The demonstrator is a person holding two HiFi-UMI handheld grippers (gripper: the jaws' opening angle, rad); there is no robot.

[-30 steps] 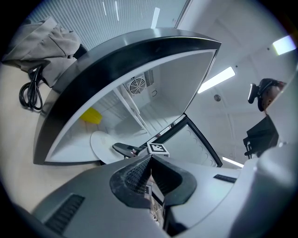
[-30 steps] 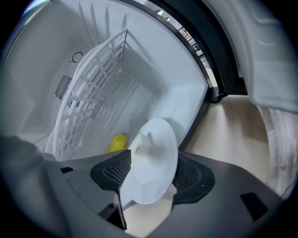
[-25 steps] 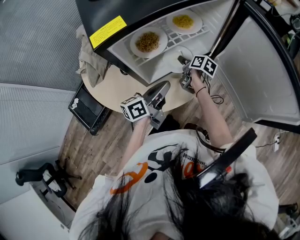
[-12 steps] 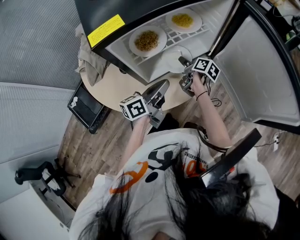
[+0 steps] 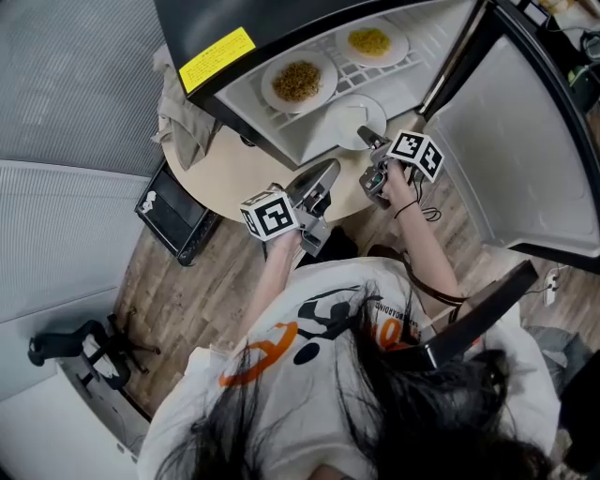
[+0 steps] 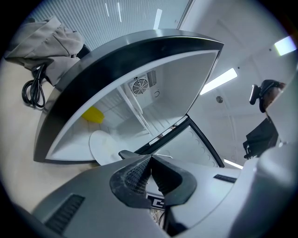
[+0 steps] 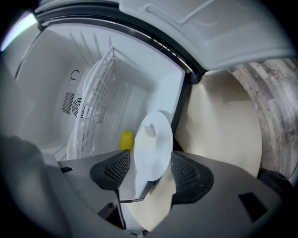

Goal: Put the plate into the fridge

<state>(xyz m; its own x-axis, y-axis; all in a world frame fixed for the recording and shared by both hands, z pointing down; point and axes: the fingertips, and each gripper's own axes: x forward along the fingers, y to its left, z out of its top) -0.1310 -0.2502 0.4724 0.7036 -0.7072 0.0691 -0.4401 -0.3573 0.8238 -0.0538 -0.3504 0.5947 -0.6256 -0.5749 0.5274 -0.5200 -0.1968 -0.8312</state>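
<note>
White plate (image 5: 349,120): lies bare on the bottom floor of the fridge (image 5: 281,23), beneath the wire shelf (image 5: 361,73), close to the open front.

Right gripper (image 7: 150,169): hovers just outside the fridge's open front, at the plate's near rim. Stands released, jaws spread wide, with the plate showing between them but pinched by neither pad. In the head view, sits so close to the rim that touching or apart cannot be told.

Left gripper (image 6: 150,160): hangs in front of the fridge, farther out from the opening than the right gripper. Stands clenched, pads pressed together with nothing between them, and points toward the fridge's opening.

On the wire shelf inside the fridge, side by side: a plate with a brownish heap of food (image 5: 298,82) and a plate with a yellow heap (image 5: 372,42), both above the level of the white plate.

Fridge door (image 5: 511,141): stands wide open beside the opening, on the right gripper's side.

Under the fridge: a round beige table (image 5: 239,178). Against the fridge's outer wall, on the side away from the door: a crumpled grey cloth (image 5: 183,117), with a coiled black cable (image 6: 32,90) just beside it. On the fridge's black top: a yellow label (image 5: 217,61).
</note>
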